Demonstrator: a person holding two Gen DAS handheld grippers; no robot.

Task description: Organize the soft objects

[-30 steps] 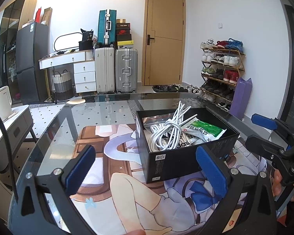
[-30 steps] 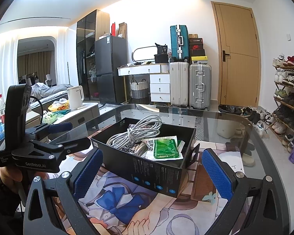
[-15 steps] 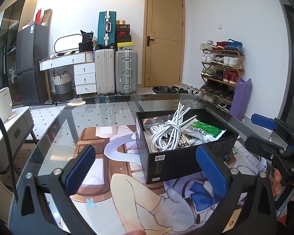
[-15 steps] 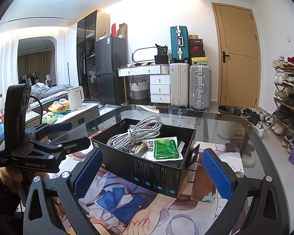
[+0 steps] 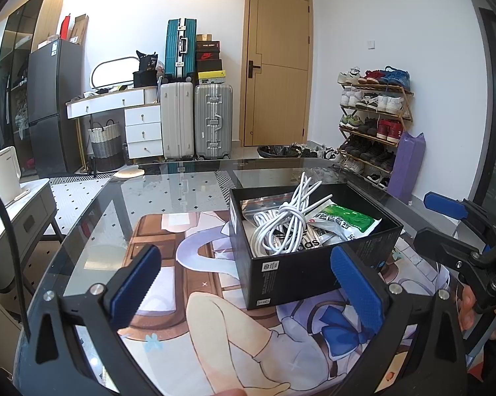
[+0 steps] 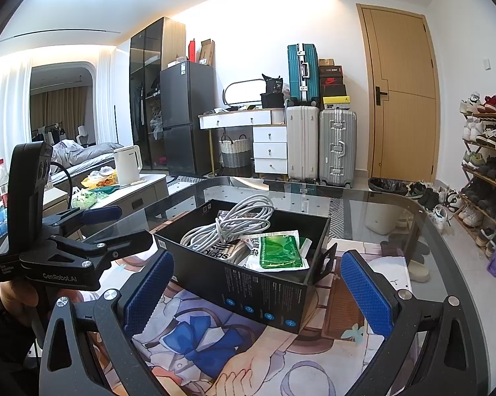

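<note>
Black box (image 5: 314,264), centre frame, already holds a white cable (image 5: 286,227) and green packet (image 5: 343,221). Both the left gripper (image 5: 244,292) and right gripper (image 6: 253,292) hover with jaws spread, empty; no loose soft items are visible outside, so the task looks nearly complete.

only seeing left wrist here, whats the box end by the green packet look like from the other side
Observer: In the right wrist view, a flap of the black box stands open at that corner, beside the green packet.
Operator: and my left tool, how close to the box
Observer: The open left tool has its lower fingertip right by the box's other near corner; contact unclear.
Operator: anything printed on that side
Observer: Blue round icons in a row low on the wall.
</note>
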